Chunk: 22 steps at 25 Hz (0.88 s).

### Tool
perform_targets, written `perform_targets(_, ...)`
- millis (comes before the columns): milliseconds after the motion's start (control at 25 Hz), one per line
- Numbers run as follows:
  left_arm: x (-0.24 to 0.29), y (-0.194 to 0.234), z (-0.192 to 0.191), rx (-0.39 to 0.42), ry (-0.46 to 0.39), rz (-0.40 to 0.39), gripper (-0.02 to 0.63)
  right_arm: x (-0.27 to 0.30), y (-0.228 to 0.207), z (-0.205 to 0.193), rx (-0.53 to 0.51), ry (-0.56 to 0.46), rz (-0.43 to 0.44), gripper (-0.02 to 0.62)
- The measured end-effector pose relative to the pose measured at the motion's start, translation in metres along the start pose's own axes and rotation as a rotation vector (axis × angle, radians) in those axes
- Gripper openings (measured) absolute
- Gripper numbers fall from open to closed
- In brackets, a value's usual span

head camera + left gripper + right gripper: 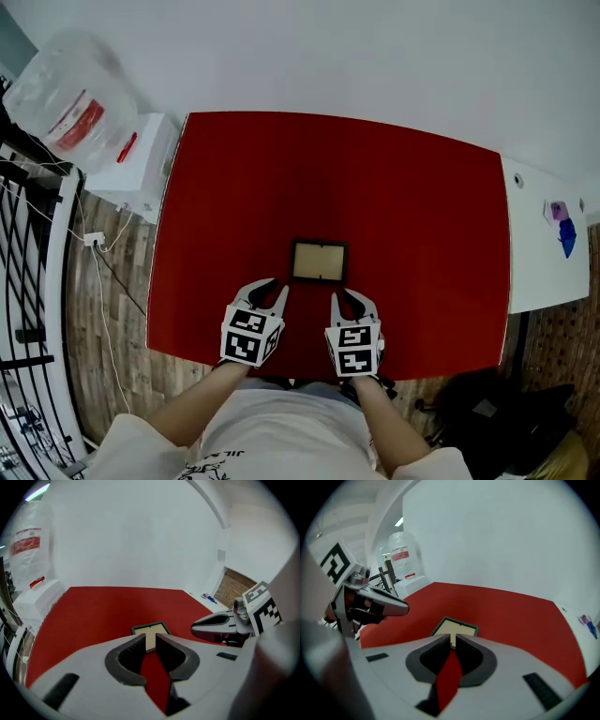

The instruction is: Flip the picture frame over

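Note:
A small dark-edged picture frame [319, 262] with a beige face lies flat on the red table [328, 169], a little in front of its middle. Both grippers hover just in front of it, pointing down at it and touching nothing. My left gripper [277, 287] stands near the frame's front left corner with a narrow gap between its jaws. My right gripper [342, 296] stands near the front right corner, also slightly parted. In the left gripper view the frame [155, 627] shows beyond the empty jaws [151, 639]. In the right gripper view the frame [461, 629] lies past the jaws [453, 641].
A large water jug [70, 98] sits on a white stand [141, 159] at the far left. A black wire rack [28, 281] runs down the left side. A white table [539, 253] with a small blue and purple item [562, 225] adjoins on the right. A dark bag [487, 412] lies on the floor.

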<state>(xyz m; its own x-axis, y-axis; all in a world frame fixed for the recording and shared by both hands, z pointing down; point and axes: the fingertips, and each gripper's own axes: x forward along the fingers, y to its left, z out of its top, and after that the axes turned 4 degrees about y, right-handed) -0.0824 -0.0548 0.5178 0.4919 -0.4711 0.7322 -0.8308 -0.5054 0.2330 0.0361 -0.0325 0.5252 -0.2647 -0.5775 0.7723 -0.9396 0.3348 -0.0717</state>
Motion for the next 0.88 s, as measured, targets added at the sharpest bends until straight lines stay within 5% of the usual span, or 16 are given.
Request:
perform_targets(240, -0.042, -0.015, -0.025, -0.055, -0.019, 0.035, 0.007, -0.043, 0.02, 0.006, 0.016, -0.064, -0.02, 0.017)
perform_targets(560, -0.062, -0.024, -0.024, -0.074, -0.109, 0.095, 0.006, -0.066, 0.029, -0.01, 0.049, -0.098, -0.064, 0.005)
perform_targets(880, -0.06, -0.031, -0.017, -0.002, -0.146, 0.115, 0.006, -0.07, 0.023, -0.006, 0.09, -0.129, -0.087, 0.005)
